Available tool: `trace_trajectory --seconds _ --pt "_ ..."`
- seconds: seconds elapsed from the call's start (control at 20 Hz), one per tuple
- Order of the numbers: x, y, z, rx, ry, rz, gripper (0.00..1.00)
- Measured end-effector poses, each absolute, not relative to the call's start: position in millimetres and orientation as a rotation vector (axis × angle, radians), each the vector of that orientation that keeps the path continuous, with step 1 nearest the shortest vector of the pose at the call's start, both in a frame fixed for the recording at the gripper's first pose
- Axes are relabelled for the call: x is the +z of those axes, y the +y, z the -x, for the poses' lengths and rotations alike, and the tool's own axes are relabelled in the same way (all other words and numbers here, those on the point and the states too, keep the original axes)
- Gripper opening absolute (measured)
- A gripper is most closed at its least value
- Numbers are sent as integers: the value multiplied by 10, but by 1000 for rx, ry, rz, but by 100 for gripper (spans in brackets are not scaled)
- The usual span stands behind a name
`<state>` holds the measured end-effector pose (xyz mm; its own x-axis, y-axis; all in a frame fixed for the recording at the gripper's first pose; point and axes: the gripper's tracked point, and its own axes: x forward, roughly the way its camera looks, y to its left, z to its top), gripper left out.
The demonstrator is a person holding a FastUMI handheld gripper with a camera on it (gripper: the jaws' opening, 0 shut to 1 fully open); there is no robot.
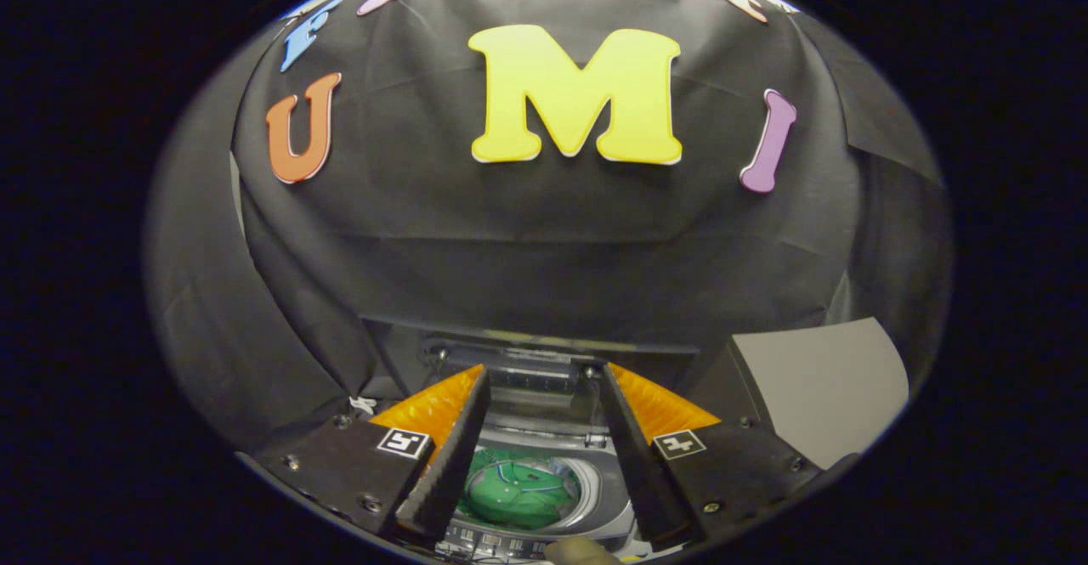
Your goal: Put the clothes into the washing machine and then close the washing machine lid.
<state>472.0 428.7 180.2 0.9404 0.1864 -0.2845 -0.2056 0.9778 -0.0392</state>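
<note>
Below and between my fingers stands a small top-loading washing machine (595,510) with its drum open. A green garment (518,490) with white trim lies bunched inside the drum. The machine's lid (531,353) stands raised at the back, just beyond my fingertips. My gripper (544,374) is open, its fingers spread wide above the machine and holding nothing. A row of buttons (493,541) shows along the machine's near edge.
A grey flat board (820,387) leans to the right of the machine. The black cloth wall hangs close behind the raised lid. A small pale object (582,550) sits at the machine's front edge.
</note>
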Motion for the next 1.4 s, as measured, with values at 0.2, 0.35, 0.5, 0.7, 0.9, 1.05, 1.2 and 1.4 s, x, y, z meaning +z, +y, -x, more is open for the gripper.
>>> trace_trajectory --seconds 0.2,0.35,0.5,0.7,0.9,1.05,1.2,1.4 --pt "2067 4358 -4948 199 242 67 82" --pt "2157 4410 -5086 193 236 61 82" --pt "2166 4486 -5255 184 241 68 82" --pt "2063 4564 -5476 170 275 61 81" --pt "1876 4628 -5667 153 336 33 82" --pt "1754 4682 -5783 146 371 19 82" --pt "1583 4785 -5901 144 417 -2 82" --pt "1407 4848 -5991 131 452 4 83"
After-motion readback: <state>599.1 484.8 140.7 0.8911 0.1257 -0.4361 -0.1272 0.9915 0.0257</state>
